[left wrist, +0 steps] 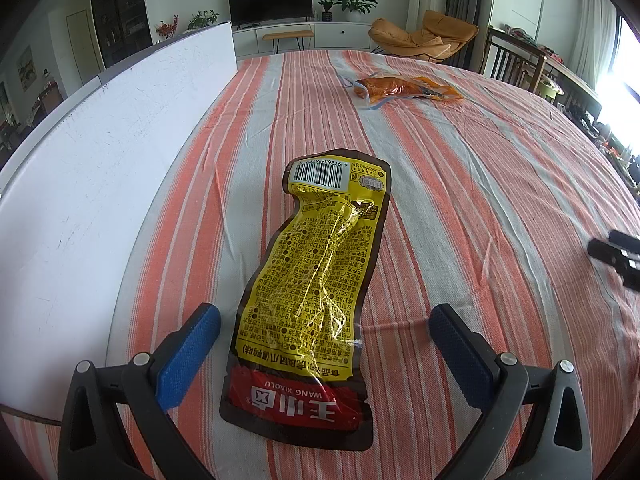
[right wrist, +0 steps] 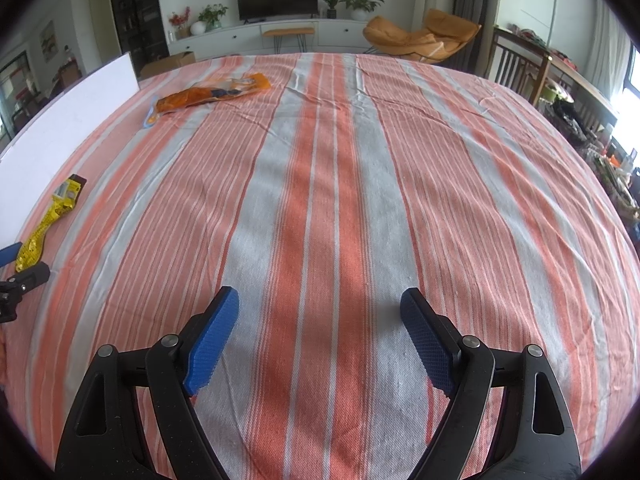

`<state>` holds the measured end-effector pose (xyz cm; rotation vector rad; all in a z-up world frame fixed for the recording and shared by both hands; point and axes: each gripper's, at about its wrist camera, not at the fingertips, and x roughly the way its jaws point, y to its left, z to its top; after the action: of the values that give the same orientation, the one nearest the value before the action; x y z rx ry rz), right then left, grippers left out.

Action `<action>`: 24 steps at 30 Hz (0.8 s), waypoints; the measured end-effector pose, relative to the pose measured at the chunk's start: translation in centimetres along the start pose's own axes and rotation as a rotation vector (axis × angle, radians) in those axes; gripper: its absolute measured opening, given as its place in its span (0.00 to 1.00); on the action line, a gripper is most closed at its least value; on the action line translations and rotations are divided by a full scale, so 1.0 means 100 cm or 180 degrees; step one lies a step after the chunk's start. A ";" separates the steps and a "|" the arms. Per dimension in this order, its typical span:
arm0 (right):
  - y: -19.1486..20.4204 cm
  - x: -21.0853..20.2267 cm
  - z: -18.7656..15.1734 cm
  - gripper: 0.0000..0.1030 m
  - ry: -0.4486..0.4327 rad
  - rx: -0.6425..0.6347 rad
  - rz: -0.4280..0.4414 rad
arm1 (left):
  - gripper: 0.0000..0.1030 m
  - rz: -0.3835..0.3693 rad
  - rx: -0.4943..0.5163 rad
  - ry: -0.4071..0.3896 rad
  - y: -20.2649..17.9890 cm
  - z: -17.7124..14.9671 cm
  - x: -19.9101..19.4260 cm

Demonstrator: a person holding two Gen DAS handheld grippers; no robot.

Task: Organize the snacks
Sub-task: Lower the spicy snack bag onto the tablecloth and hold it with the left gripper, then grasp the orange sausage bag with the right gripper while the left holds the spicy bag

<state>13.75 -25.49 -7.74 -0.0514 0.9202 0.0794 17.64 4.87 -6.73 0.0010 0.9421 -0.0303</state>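
Observation:
A yellow snack pouch point(left wrist: 316, 276) with a red band and barcode lies flat on the striped cloth, its near end between the open jaws of my left gripper point(left wrist: 324, 324); neither pad touches it. It also shows in the right wrist view point(right wrist: 48, 220) at the far left. A clear zip bag with orange snack packets point(left wrist: 404, 87) lies farther back; in the right wrist view this bag point(right wrist: 212, 94) is at the upper left. My right gripper point(right wrist: 320, 312) is open and empty over bare cloth, and its tip point(left wrist: 616, 254) shows at the right edge of the left wrist view.
A white board point(left wrist: 100, 168) lies along the left side of the table. The striped tablecloth point(right wrist: 340, 184) covers the table. The left gripper's fingers point(right wrist: 20, 280) show at the left edge of the right wrist view. Chairs and a TV stand are beyond the far edge.

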 end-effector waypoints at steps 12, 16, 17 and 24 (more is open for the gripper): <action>0.113 0.058 0.195 0.82 -0.0069 -0.0526 0.0426 | 1.00 -0.0001 -0.0001 -0.0001 0.000 0.000 0.000; 0.154 0.103 0.240 0.82 0.0173 -0.0531 0.0446 | 1.00 -0.0001 -0.0002 -0.0001 0.000 0.000 0.000; 0.165 0.117 0.247 0.82 0.0231 -0.0515 0.0442 | 1.00 -0.0001 -0.0002 -0.0001 0.000 0.000 0.000; 0.183 0.172 0.245 0.83 0.0431 -0.0592 0.0380 | 1.00 0.0000 -0.0002 0.0000 0.000 0.002 0.002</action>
<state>41.85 -4.56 -6.83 -0.1763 1.0489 0.2751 17.89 4.88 -6.77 0.0004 0.9422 -0.0301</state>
